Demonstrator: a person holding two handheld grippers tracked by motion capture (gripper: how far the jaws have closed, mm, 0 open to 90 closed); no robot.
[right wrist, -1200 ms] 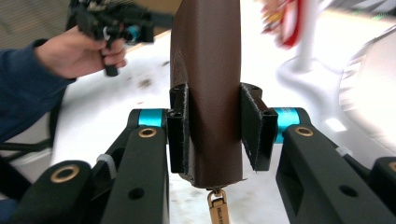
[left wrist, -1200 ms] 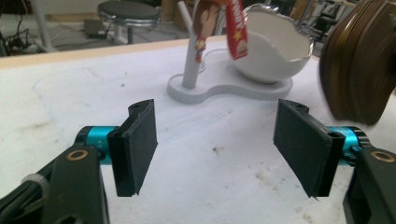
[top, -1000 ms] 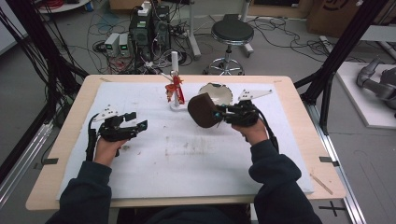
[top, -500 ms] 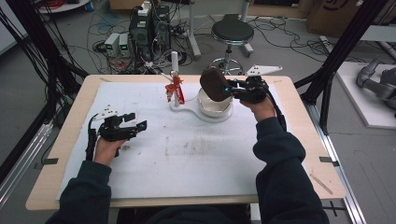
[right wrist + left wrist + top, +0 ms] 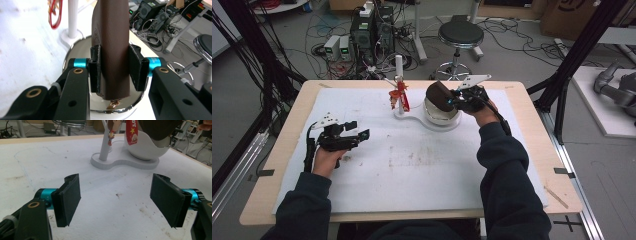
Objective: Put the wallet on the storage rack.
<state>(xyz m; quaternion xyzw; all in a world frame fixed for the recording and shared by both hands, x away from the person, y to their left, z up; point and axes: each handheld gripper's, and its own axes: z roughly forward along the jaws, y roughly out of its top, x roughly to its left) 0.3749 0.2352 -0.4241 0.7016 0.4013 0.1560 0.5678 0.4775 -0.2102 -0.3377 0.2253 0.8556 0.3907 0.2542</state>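
Observation:
My right gripper (image 5: 455,100) is shut on a flat dark brown leather-like piece (image 5: 438,94), held on edge just above a white bowl (image 5: 443,119) at the far middle of the table. In the right gripper view both pads press the brown piece (image 5: 111,30), and the bowl's shiny rim (image 5: 130,108) lies below it. Left of the bowl a white post (image 5: 398,67) stands on a shared white base (image 5: 412,118), with a red figure charm (image 5: 400,95) hanging from it. My left gripper (image 5: 359,129) rests open at the left of the mat, its jaws (image 5: 117,200) wide with nothing between them.
A white mat (image 5: 412,170) covers most of the wooden table (image 5: 532,150). Beyond the far edge stand a black stool (image 5: 460,35), computer boxes (image 5: 372,30) and loose cables on the floor. Black frame posts (image 5: 572,65) rise at both sides.
My right hand has carried the brown piece away from the person and to the right, from beside the bowl to over it. The left hand has stayed where it was.

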